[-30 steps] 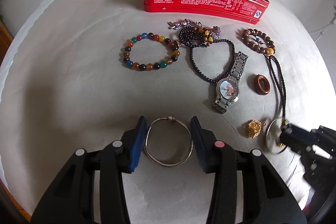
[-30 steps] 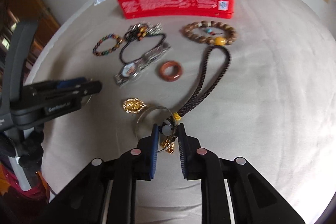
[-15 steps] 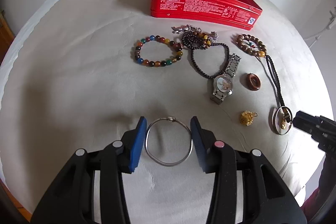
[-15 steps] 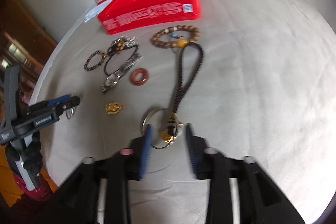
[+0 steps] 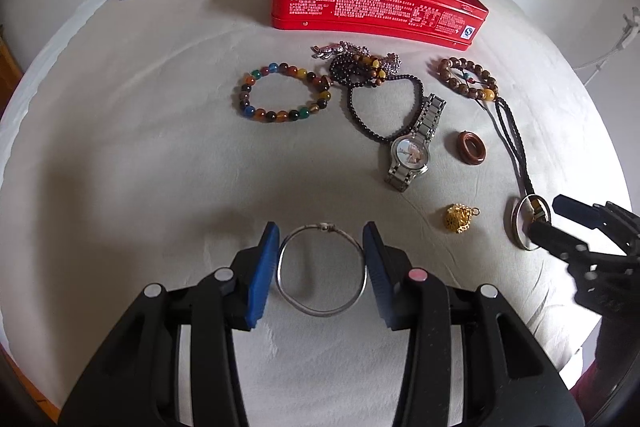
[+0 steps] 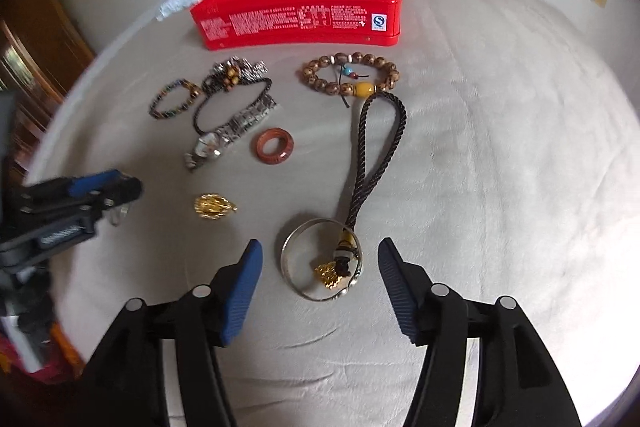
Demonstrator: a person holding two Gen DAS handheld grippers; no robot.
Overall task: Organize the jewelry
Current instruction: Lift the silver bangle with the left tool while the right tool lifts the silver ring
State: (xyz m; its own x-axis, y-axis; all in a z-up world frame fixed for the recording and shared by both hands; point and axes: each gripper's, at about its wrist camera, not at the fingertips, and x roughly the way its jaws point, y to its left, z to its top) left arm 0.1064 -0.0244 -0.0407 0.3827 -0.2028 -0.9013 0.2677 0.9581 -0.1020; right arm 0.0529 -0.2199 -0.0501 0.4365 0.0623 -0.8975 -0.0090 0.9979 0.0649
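Your left gripper [image 5: 320, 259] sits around the thin silver bangle [image 5: 322, 269]. Its blue pads are right against the ring's two sides, so it looks pinched, but you cannot be fully sure it is gripped tight. If the squeeze is weak, the ring can slip out and fall back on the soft bed cover [image 5: 120, 147] when you lift.

Your right gripper [image 6: 320, 279] has just been opening its jaws. Now they stand wide, and they hold nothing. The wide silver band [image 6: 320, 259] lies between them on the cover, with the gold charm [image 6: 330, 273] and the end of the dark cord [image 6: 374, 155] lying over it. The pads are not touching any of it.

Here is what could go wrong. The cord runs up to the wooden bead bracelet [image 6: 350, 79]. If you grab the band, the cord may come too and drag the beads along. The cover is soft and bumpy, so small things like the gold ball [image 5: 460, 219] can roll or hide in a fold.

The red tin [image 6: 304, 7] is open at the back, with bare cover in front of it. The right side of the bed is wide and free. The middle is crowded with the watch [image 5: 412, 151], the brown ring [image 5: 472, 147] and the colored bracelet [image 5: 286, 93], so lift high over them
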